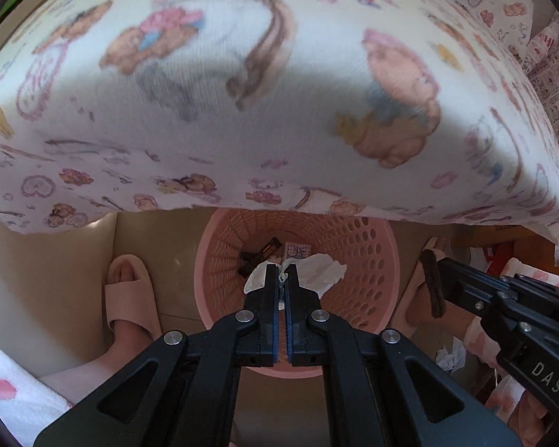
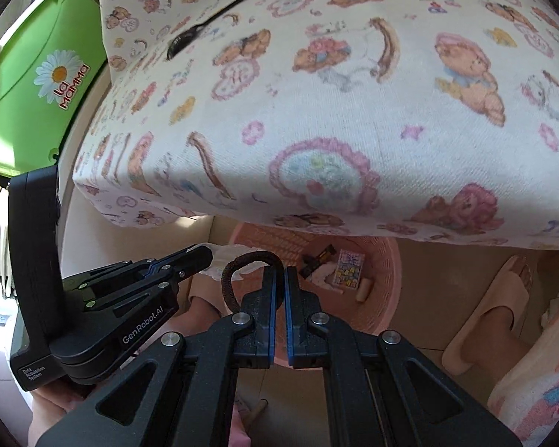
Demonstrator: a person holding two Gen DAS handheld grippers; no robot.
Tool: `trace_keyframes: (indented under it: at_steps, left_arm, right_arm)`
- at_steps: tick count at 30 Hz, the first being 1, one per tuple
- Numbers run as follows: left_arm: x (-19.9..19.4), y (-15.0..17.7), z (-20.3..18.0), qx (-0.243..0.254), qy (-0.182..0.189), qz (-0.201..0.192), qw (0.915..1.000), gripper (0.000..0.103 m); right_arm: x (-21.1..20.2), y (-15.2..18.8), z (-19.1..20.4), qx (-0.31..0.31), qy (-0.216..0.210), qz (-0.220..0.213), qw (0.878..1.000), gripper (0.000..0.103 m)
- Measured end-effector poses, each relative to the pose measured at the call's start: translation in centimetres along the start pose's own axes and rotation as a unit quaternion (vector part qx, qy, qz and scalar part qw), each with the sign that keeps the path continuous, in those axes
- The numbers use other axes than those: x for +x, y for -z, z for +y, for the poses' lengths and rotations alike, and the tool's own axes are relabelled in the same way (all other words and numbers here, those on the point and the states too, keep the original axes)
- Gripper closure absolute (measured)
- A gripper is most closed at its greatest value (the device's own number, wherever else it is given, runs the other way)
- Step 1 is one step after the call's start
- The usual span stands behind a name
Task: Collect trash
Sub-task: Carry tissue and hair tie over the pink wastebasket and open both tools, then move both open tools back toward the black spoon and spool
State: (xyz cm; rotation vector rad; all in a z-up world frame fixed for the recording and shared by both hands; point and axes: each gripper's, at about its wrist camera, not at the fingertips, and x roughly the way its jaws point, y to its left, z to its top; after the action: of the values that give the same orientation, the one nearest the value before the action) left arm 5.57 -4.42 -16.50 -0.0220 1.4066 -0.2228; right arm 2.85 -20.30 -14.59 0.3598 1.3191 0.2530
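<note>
A pink perforated waste basket [image 1: 369, 260] stands on the floor under the table edge; it also shows in the right wrist view [image 2: 384, 290]. My left gripper [image 1: 281, 273] is shut on a crumpled white tissue [image 1: 324, 272] and holds it over the basket. My right gripper [image 2: 279, 275] is shut on a brown hair tie [image 2: 238, 264], just left of the basket; the hair tie also shows in the left wrist view [image 1: 430, 283]. Inside the basket lie a dark wrapper [image 1: 259, 257] and a small patterned packet [image 2: 348, 270].
A table with a teddy-bear print cloth [image 1: 279, 93] overhangs the basket. A black spoon [image 2: 205, 31] lies on it. A person's feet in pink slippers [image 1: 128, 298] [image 2: 492, 309] flank the basket. A green box [image 2: 37, 85] stands at left.
</note>
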Motion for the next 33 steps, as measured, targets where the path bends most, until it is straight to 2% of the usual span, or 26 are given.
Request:
trace_keyframes:
  at_steps: [8, 9, 12, 16, 19, 21, 29, 33]
  left_arm:
    - [2.0, 0.7, 0.6, -0.018, -0.010, 0.032, 0.9993, 0.099]
    - [2.0, 0.7, 0.6, -0.017, -0.015, 0.032, 0.9992, 0.096]
    - [2.0, 0.4, 0.5, -0.018, -0.022, 0.033, 0.9990, 0.080]
    - [1.6, 0.3, 0.5, -0.016, -0.032, 0.032, 0.9989, 0.074]
    - [1.4, 0.3, 0.8, -0.024, -0.038, 0.027, 0.9986, 0.071]
    - [1.2, 0.4, 0.7, -0.022, -0.048, 0.024, 0.9983, 0.067]
    - [-1.3, 0.1, 0.9, -0.018, -0.048, -0.013, 0.9986, 0.054]
    - [-3.2, -0.1, 0.7, -0.013, -0.071, -0.045, 0.9964, 0.040]
  right_arm:
    - [3.9, 1.6, -1.0, 0.018, 0.050, 0.012, 0.998, 0.098]
    - [4.2, 1.8, -1.0, 0.018, 0.059, 0.010, 0.998, 0.098]
    - [5.3, 2.1, -1.0, 0.011, 0.078, 0.012, 0.997, 0.098]
    - [6.3, 2.1, -1.1, 0.009, 0.091, 0.025, 0.996, 0.096]
    - [6.3, 2.1, -1.6, 0.020, 0.094, 0.025, 0.995, 0.082]
    - [5.9, 2.1, -1.8, 0.023, 0.101, 0.016, 0.994, 0.065]
    - [2.7, 1.7, -1.1, 0.004, 0.107, -0.027, 0.994, 0.044]
    - [0.4, 1.3, -0.7, 0.001, 0.094, -0.055, 0.994, 0.037]
